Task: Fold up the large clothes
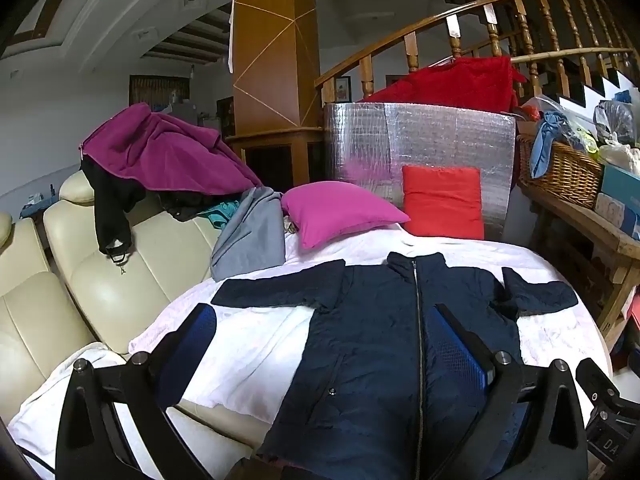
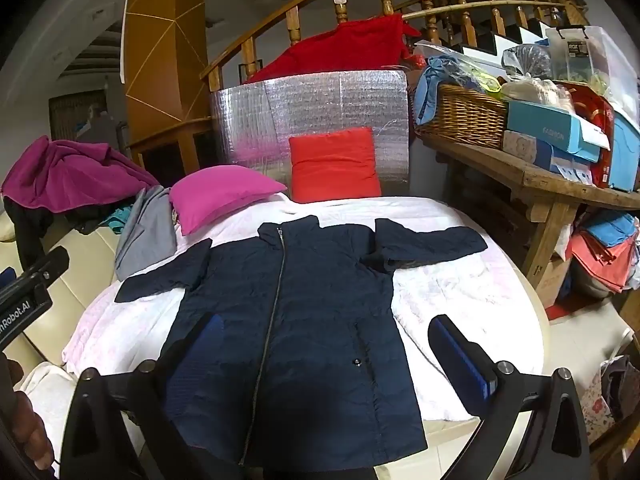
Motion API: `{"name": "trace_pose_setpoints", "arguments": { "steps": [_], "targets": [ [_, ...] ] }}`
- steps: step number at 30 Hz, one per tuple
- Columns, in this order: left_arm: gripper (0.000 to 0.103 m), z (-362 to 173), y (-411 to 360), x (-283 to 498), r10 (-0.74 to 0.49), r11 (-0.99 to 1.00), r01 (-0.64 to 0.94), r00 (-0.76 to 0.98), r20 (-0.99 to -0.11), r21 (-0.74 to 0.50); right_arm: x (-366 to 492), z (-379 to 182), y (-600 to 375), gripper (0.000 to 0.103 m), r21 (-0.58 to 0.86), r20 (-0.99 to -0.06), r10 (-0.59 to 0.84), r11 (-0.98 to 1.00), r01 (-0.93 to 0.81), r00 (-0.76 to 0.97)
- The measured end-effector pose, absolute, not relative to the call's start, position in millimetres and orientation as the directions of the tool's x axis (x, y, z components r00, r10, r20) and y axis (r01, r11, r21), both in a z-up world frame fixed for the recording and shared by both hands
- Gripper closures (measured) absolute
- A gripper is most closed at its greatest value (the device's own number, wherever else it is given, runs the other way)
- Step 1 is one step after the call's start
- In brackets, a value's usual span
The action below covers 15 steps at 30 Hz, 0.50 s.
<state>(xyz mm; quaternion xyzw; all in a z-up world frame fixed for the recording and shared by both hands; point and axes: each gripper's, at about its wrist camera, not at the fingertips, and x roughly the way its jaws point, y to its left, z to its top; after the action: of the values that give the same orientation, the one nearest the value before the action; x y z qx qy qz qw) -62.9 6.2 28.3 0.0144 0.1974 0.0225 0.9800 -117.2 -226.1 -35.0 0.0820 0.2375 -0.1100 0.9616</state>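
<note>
Navy quilted jacket (image 1: 384,344) spread flat, front up and zipped, on a white blanket (image 1: 256,344) over a rounded bed or padded surface. Collar toward the pink pillow (image 1: 340,216) and red pillow (image 1: 442,200), hem toward the cameras. Both sleeves out sideways: left sleeve (image 1: 280,284) lying straight across the blanket, right sleeve (image 2: 432,242) angled outward with a crease near the shoulder.

Left tool (image 1: 320,344) hovering above the lower left half of the jacket, jaws wide apart, nothing between the pads. Right tool (image 2: 324,356) the same over the lower right half: jaws fully spread, empty, clear of the cloth. Left tool also visible at the left edge of the right wrist view.

Judged stage: the very start of the fold. Garment laid out and smoothed, no fold made yet, no edge gripped.

Next move probably a sleeve fold: reaching forward to a cuff or shoulder seam, pinching only the top layer of fabric, then carrying it across the chest toward the zip. Needs a low, shallow approach so the pads catch jacket and not blanket. Padded fabric likely bulky and springy, so a firm pinch and a press after laying down.

Purple garment (image 1: 160,152) and grey cloth (image 1: 252,236) on the cream sofa (image 1: 120,280) to the left, well apart from the jacket.
</note>
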Motion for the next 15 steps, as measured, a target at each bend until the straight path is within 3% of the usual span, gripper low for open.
{"name": "trace_pose_setpoints", "arguments": {
  "steps": [15],
  "targets": [
    [0.0,27.4,7.0,-61.8,0.05,0.999,-0.038,0.919,-0.39,0.039,-118.6,-34.9,-228.6,0.0,0.109,-0.477,-0.17,0.962,0.25,0.862]
  ]
}}
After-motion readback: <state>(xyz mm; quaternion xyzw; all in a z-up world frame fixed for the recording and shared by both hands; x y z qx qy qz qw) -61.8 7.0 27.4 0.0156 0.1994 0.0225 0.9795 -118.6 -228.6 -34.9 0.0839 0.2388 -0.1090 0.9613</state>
